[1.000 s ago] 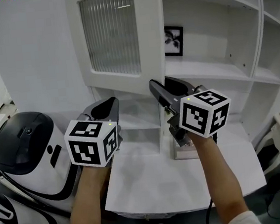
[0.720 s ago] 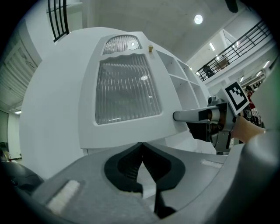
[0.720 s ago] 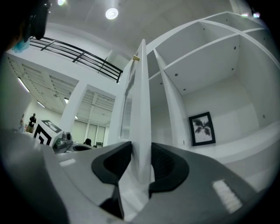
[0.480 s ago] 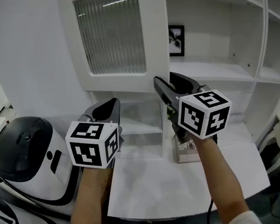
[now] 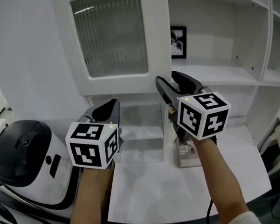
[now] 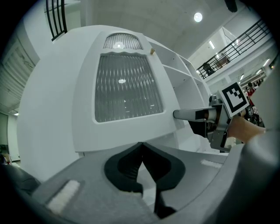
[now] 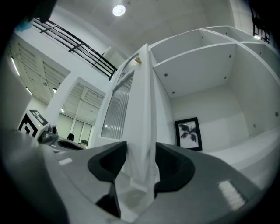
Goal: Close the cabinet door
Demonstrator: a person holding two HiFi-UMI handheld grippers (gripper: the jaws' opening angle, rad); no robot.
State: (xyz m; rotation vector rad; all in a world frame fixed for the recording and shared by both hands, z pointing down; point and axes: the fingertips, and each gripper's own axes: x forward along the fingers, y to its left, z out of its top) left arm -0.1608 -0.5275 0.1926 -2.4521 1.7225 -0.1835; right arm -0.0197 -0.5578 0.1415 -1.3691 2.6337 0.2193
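The right gripper (image 7: 138, 168) has just been spreading its jaws off the cabinet door (image 7: 142, 109) edge between them. The left gripper (image 6: 141, 151) is pinched together, empty, before that door, which likely needs a push.

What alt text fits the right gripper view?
The right gripper, whose jaws have just been opening, straddles the free edge of a white cabinet door seen edge-on. The door's ribbed glass panel is on the left. To the right are open white shelves, with a small framed picture against the back wall.
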